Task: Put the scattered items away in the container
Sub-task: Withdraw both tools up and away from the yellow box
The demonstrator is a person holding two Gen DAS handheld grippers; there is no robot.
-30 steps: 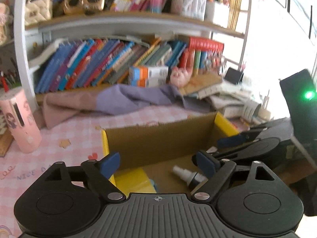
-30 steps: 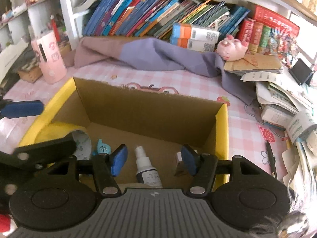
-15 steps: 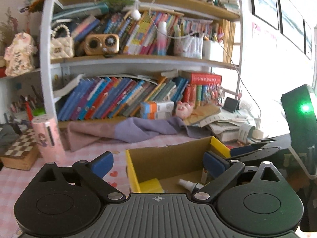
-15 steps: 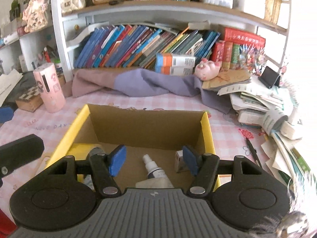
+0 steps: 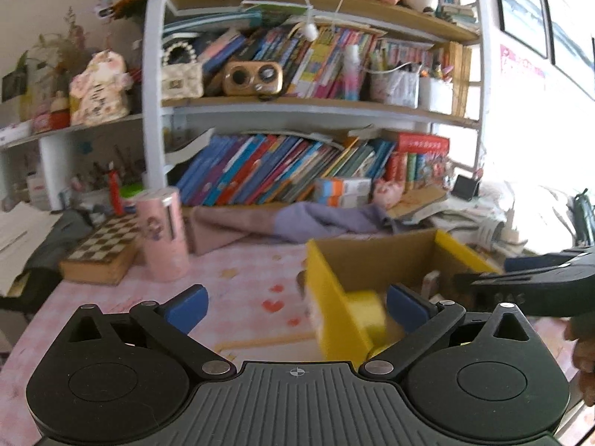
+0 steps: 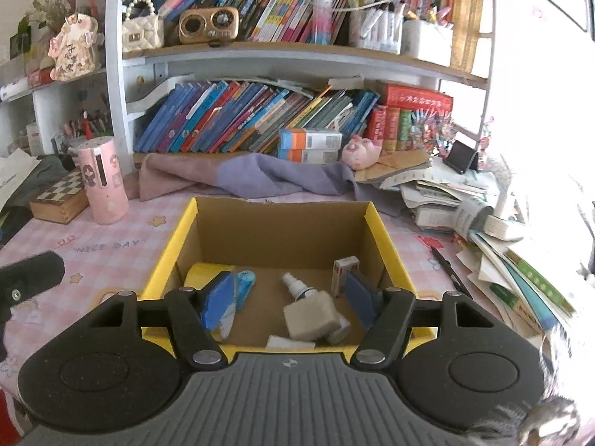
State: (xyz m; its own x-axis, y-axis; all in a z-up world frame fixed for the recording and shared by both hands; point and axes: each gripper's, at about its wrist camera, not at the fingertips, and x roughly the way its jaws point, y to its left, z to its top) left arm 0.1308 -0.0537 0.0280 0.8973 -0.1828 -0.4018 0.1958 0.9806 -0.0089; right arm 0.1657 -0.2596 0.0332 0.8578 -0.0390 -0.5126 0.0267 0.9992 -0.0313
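The yellow-rimmed cardboard box [image 6: 386, 245] stands on the pink tablecloth. On its floor lie a small spray bottle [image 6: 297, 288], a beige block [image 6: 310, 316], a little red-and-white carton [image 6: 344, 273], a light-blue item [image 6: 245, 284] and a yellow piece [image 6: 202, 273]. My right gripper [image 6: 290, 303] hovers over the box's near edge, its jaws opening with nothing between them. My left gripper [image 5: 295, 306] is left of the box [image 5: 327, 290], jaws opening wide and holding nothing. In the left wrist view the right gripper [image 5: 539, 278] shows at the right edge.
A pink cylinder [image 6: 104, 182] and a chessboard box [image 6: 59, 197] stand at the back left. A purple cloth [image 6: 260, 178] lies behind the box, below the bookshelf. Piled papers and books [image 6: 483, 223] and a black pen [image 6: 446, 264] lie to the right.
Both grippers have drawn back from the box and tilted up, so more shelf shows. The left jaws spread wider; the right ones spread slightly. The left gripper moved left of the box.
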